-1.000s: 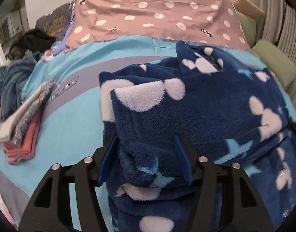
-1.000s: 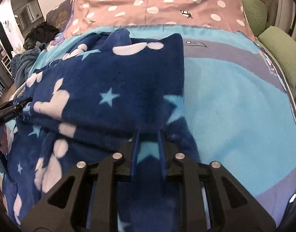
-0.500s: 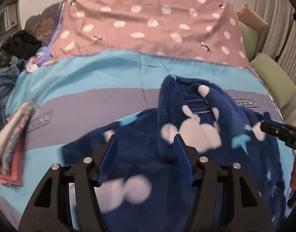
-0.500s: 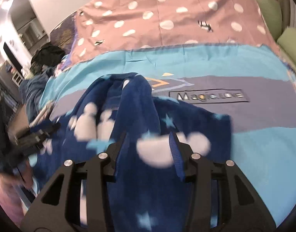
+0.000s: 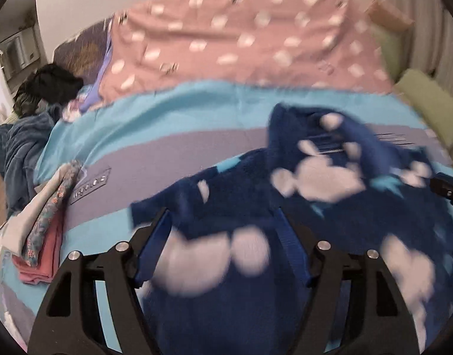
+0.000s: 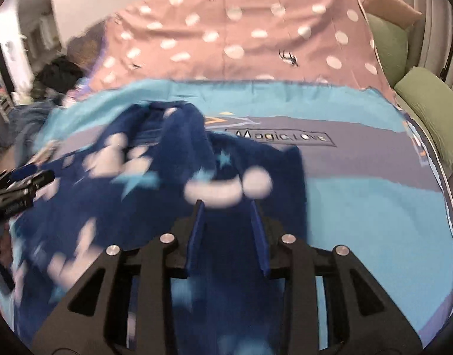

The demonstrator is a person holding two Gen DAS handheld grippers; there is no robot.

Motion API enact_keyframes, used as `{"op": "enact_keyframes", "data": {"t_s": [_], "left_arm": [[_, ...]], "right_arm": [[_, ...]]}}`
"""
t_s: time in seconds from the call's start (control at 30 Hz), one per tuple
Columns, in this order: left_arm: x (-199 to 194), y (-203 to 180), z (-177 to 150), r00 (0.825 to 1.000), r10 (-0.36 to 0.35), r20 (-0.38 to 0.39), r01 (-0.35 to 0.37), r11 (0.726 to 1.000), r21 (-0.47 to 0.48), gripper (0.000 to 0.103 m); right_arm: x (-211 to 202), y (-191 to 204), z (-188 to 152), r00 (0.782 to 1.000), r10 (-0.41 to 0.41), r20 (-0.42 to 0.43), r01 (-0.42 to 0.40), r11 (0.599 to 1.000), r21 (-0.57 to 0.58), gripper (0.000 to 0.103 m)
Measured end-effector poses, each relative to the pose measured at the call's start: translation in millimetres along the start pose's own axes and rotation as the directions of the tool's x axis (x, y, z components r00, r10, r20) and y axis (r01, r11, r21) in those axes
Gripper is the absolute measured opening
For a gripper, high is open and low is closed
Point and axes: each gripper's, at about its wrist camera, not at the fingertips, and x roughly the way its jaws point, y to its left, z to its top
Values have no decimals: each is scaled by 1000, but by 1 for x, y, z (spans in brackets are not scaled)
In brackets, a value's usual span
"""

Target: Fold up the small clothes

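- The fluffy blue garment (image 5: 285, 207) is lying in a soft heap on the blue and purple bed sheet (image 5: 167, 124), right in front of both grippers.
- It is lying ahead of and under the blue fingers (image 5: 154, 248) of the left gripper (image 5: 223, 245), and it is spreading away to the far right of that view.
- The left gripper's jaws are opening wide. Fuzzy cloth is showing between them, but the picture is too blurry to tell if the pads are pressing on it.
- The right gripper (image 6: 228, 230) is sitting at the other side of the heap, with its fingers (image 6: 194, 236) about halfway apart and closing. Dark blue cloth is lying between them, and I cannot tell if they are pinching it.
- The heap is stretching longways from one gripper to the other, so each hand is being nearest to its own end.
- I think the next move is needing both hands to take one edge together and lay it flat.
- The garment is looking thick, fuzzy and floppy, like a fleece. It is dark blue with white blobs and light blue stars.
- It is bunching up in bumpy folds near the middle, so it is not being flat yet.
- The bed sheet is looking smooth and thin.
- A pink spotted blanket (image 6: 256, 35) is lying well behind it.
- A small stack of folded clothes (image 5: 46, 236) is sitting at the left, apart from the garment.
- Green pillows (image 6: 427, 109) are resting at the right edge.
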Motion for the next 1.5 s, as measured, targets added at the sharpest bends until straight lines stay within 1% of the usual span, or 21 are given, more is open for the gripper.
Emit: {"op": "enact_keyframes", "data": {"t_s": [0.13,0.27,0.4,0.5,0.57,0.6,0.7,0.73,0.8,0.83,0.87,0.93,1.0,1.03,1.07,1.13,1.17,1.33,1.4,1.47,1.5], "left_arm": [[-63,14,-55,995,-91,30,91,996,-1,79],[-103,10,-111,983,-181,23,182,983,-33,79],[-131,2,-150,974,-227,18,227,973,-41,79],[-147,-5,-171,975,-224,8,224,974,-28,83],[-159,-8,-181,976,-216,10,216,976,0,83],[-167,-10,-185,977,-211,17,211,977,16,84],[-185,-13,-196,974,-224,37,223,974,35,87],[-190,-15,-200,972,-232,42,231,972,39,88],[-195,-19,-206,972,-229,47,227,973,50,89],[-196,-20,-208,974,-222,46,219,974,53,89],[-196,-21,-211,977,-211,41,209,977,48,89],[-197,-21,-215,976,-214,36,214,977,26,89],[-202,-19,-220,974,-224,45,224,975,1,89],[-204,-18,-222,974,-220,49,221,975,-10,89],[-206,-16,-224,976,-212,50,213,977,-17,89],[-210,-11,-228,979,-194,55,196,980,-31,89],[-215,-6,-230,981,-185,61,188,981,-41,89],[-228,16,-245,986,-149,71,155,985,-74,91],[-225,23,-254,990,-133,48,137,986,-90,92],[-218,29,-264,993,-120,-1,119,986,-114,92],[-216,30,-268,992,-121,-22,117,986,-122,92]], "right_arm": [[-57,-8,-61,997,69,-28,-70,997,-25,35],[-93,1,-113,971,224,-90,-225,974,-9,35],[-123,27,-157,893,421,-161,-426,905,3,35],[-142,43,-184,856,478,-199,-488,873,-4,35],[-150,47,-197,823,523,-220,-533,846,17,35],[-156,50,-203,799,555,-232,-564,825,34,35],[-175,56,-218,756,611,-235,-621,783,37,35],[-180,59,-222,731,640,-236,-650,759,42,35],[-188,68,-233,661,709,-245,-720,692,61,40],[-188,72,-237,648,719,-253,-730,680,63,44],[-185,76,-238,647,715,-265,-728,683,63,47],[-177,88,-246,671,676,-304,-696,716,56,49],[-165,96,-249,667,671,-324,-687,722,81,48],[-161,99,-251,666,667,-333,-680,727,97,36],[-159,101,-253,664,666,-339,-676,729,109,8],[-165,103,-252,643,694,-323,-693,707,141,7],[-176,99,-250,643,709,-290,-706,695,136,7],[-210,64,-244,686,701,-196,-687,712,141,6],[-207,57,-252,731,650,-208,-637,759,133,7],[-196,59,-261,745,622,-239,-606,782,146,11],[-191,60,-267,741,620,-257,-600,784,159,11]]}}
